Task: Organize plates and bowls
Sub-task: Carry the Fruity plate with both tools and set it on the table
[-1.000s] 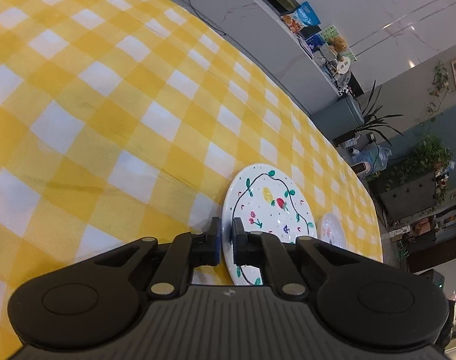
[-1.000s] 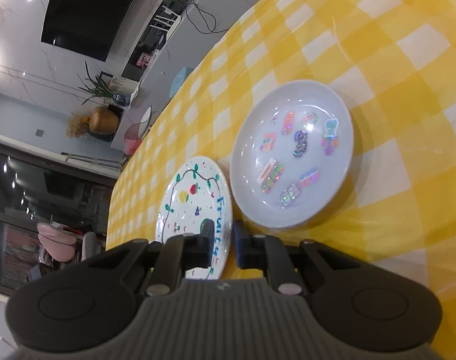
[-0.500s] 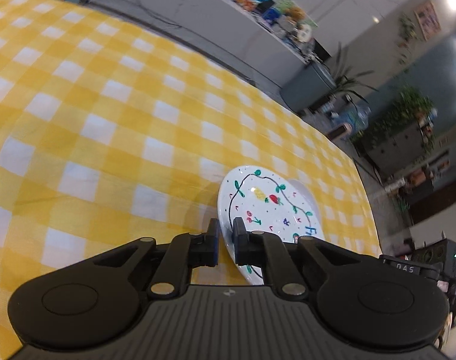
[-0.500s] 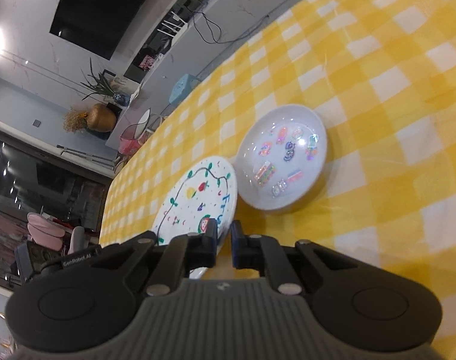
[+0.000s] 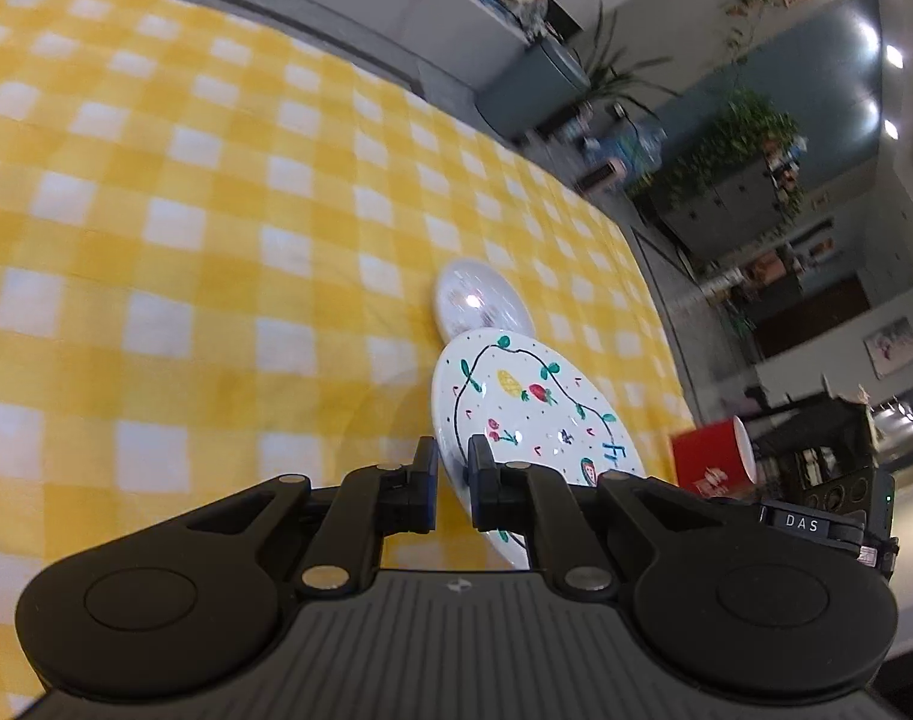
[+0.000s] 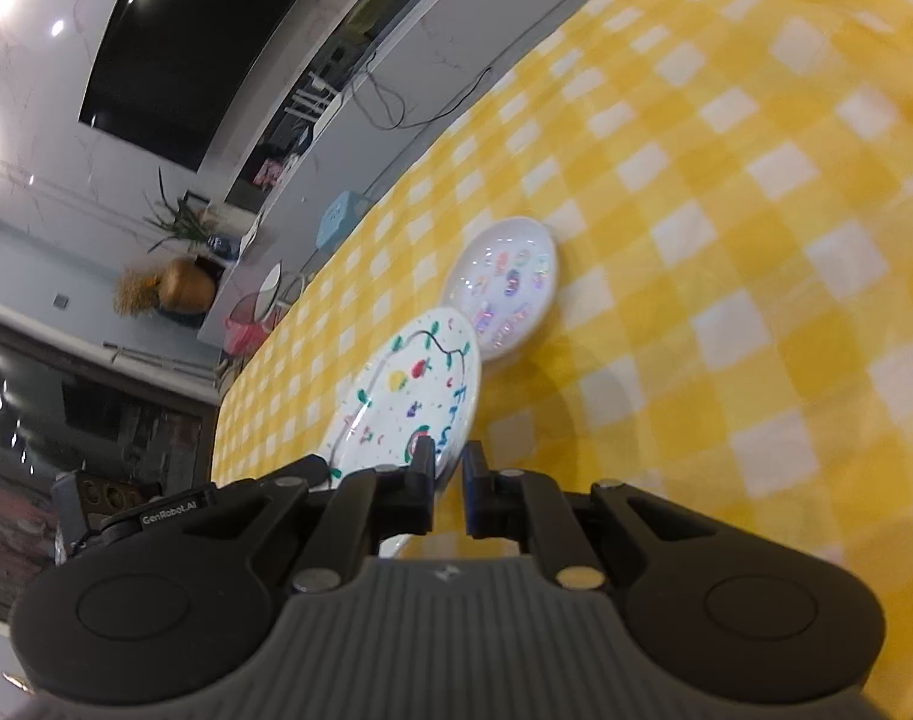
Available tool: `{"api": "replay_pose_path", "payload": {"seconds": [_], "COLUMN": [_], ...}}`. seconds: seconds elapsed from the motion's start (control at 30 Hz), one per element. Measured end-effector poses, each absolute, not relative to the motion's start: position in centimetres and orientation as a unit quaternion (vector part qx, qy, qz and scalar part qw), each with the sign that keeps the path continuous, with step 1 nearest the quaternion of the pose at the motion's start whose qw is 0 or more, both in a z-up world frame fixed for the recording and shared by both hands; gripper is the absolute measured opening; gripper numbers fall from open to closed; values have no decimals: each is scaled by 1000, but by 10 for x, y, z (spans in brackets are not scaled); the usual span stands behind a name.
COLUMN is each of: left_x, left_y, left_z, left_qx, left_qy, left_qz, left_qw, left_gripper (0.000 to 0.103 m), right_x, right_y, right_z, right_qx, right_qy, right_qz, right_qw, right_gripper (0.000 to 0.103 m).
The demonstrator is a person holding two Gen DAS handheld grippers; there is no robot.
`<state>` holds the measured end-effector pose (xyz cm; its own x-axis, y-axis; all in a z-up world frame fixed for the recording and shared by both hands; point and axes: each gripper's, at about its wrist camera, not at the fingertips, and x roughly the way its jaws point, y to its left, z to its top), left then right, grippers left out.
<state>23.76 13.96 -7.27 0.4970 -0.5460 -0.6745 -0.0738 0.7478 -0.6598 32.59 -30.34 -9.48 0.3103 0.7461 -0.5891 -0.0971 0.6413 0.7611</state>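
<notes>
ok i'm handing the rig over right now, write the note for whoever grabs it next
Left tongs: shut on one edge of the white round plate painted with fruit and a vine.
Right tongs: shut on the opposite edge of that plate.
The plate is held between both, lifted and tilted above the yellow and white checked tablecloth.
The smaller white dish with shiny stickers sits on the cloth just beyond it.
Done: fruit plate picked up.
Left: set it down, probably stacked with the sticker dish, and release both tongs.
</notes>
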Motion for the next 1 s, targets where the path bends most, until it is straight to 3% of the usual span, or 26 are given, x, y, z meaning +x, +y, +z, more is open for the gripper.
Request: {"api": "replay_pose_path", "payload": {"seconds": [1.0], "left_x": [233], "left_y": [34], "left_z": [-67], "left_qx": [-191], "left_qy": [577], "left_qz": [-253], "left_qw": [753], "left_gripper": [13], "right_x": [216], "right_y": [-399], "right_z": [-96], "right_qx": [365], "right_qy": [523], "right_qz": [212], "right_qw": [741], "right_gripper": [9]}}
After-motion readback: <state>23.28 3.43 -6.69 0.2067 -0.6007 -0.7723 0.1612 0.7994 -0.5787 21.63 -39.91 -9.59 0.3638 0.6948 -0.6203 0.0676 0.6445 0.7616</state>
